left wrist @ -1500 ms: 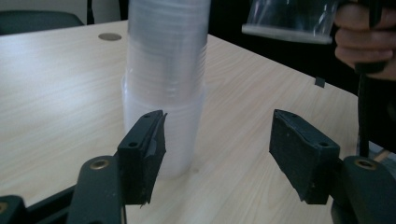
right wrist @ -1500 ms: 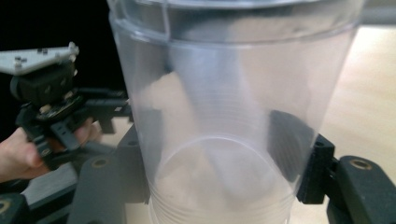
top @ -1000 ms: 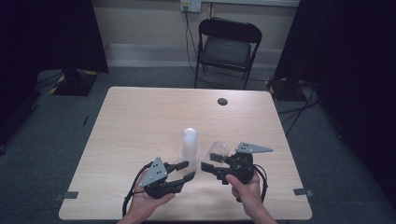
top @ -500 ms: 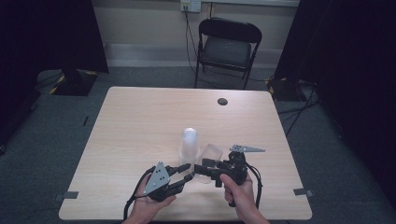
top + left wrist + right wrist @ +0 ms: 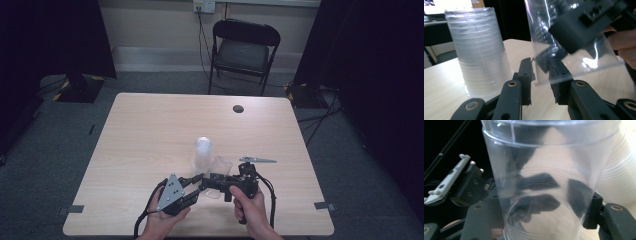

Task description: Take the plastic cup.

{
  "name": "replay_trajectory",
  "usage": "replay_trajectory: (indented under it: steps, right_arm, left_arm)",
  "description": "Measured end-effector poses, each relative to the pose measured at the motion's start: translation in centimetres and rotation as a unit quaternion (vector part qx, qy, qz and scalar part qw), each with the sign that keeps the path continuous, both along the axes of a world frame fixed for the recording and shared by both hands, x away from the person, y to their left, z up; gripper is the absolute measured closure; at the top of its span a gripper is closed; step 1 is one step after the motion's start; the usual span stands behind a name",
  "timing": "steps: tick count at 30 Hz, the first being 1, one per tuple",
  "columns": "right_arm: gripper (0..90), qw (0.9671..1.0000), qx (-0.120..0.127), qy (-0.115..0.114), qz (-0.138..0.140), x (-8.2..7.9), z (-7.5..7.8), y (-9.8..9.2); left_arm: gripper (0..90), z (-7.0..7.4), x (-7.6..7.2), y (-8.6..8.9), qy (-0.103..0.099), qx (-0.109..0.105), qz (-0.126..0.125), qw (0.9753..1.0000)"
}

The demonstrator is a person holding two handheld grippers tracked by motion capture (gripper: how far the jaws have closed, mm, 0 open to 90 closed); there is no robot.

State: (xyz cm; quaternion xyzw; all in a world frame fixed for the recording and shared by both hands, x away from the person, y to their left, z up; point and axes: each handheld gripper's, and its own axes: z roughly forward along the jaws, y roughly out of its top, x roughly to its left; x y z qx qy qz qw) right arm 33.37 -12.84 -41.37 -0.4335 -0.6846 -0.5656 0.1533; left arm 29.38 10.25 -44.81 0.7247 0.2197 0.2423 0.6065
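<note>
Clamping single clear plastic cup [image 5: 541, 182]: right gripper [image 5: 212, 182] | left gripper [image 5: 540, 75] jaws parted at its rim | upturned clear cup stack [image 5: 202, 154] just beyond

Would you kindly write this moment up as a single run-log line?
right gripper: shut on single clear cup, tilted | left gripper: open, fingers at that cup's rim | cup stack: upside down on table

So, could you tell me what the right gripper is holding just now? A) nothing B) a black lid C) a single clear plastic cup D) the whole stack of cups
C: the right gripper is clamped on a single clear plastic cup, apart from the upside-down stack of cups.
</note>
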Motion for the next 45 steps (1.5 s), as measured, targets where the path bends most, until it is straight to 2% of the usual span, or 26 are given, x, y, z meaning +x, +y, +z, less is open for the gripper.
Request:
replay_trajectory:
  steps: [1,4,5,6,9,10,12,16,20,27,33,37,40,45]
  right_arm:
    - [37.4,1.0000,0.000,0.000,0.000,0.0,0.0,0.0]
    - [37.5,0.9998,0.010,0.016,0.002,0.0,-0.3,0.2]
    - [37.5,0.9998,0.008,0.017,0.003,0.0,-0.3,0.4]
    - [37.7,0.9999,0.006,0.015,-0.001,0.0,-0.4,0.4]
    - [38.3,0.9997,0.012,0.023,-0.003,0.0,-0.5,0.4]
    - [38.1,0.9996,0.015,0.025,-0.004,0.0,-0.6,0.5]
    - [37.6,0.9995,0.015,0.026,-0.007,-0.1,-0.7,0.6]
    - [32.8,0.9992,0.022,0.031,-0.007,0.0,-0.8,0.5]
    - [25.8,0.9999,-0.002,0.000,-0.016,-0.2,-0.5,0.7]
    - [20.2,0.9997,-0.011,-0.018,-0.015,-0.2,-0.6,0.7]
    - [21.4,0.9994,0.000,-0.026,-0.022,0.1,-0.5,-0.3]
    - [21.4,0.9994,0.005,-0.029,-0.020,0.1,-0.6,-0.7]
    - [22.8,0.9993,0.003,-0.031,-0.020,0.1,-0.6,-0.9]
    - [22.5,0.9995,0.006,-0.028,-0.017,0.2,-0.6,-1.1]
  left_arm:
    - [71.8,0.0,0.0,0.0,-0.001,0.001,-0.002,1.0000]
    - [69.3,-0.3,0.0,-0.2,-0.007,0.002,0.016,0.9998]
    - [65.6,-0.3,0.0,-0.4,-0.007,-0.001,0.023,0.9997]
    - [65.6,-0.4,0.1,-0.4,-0.009,-0.002,0.023,0.9997]
    - [69.4,-0.3,-0.2,-0.5,-0.022,0.003,0.027,0.9994]
    - [71.5,-0.4,-0.1,-0.5,-0.019,0.000,0.021,0.9996]
    - [75.9,-0.4,-0.2,-0.5,-0.022,0.008,0.021,0.9995]
    - [79.6,-0.4,-0.1,-0.5,-0.022,0.010,0.018,0.9995]
    - [82.3,-0.4,0.0,-0.2,-0.019,0.007,0.021,0.9996]
    - [84.4,-0.2,0.2,0.0,0.008,0.001,0.015,0.9999]
    - [84.6,-0.1,0.5,0.3,0.037,0.001,0.011,0.9992]
    - [85.0,0.0,0.6,0.5,0.062,0.000,0.002,0.9981]
    - [84.7,0.2,0.7,0.7,0.076,0.003,0.006,0.9971]
    - [85.4,0.4,0.8,0.6,0.087,0.001,-0.002,0.9962]
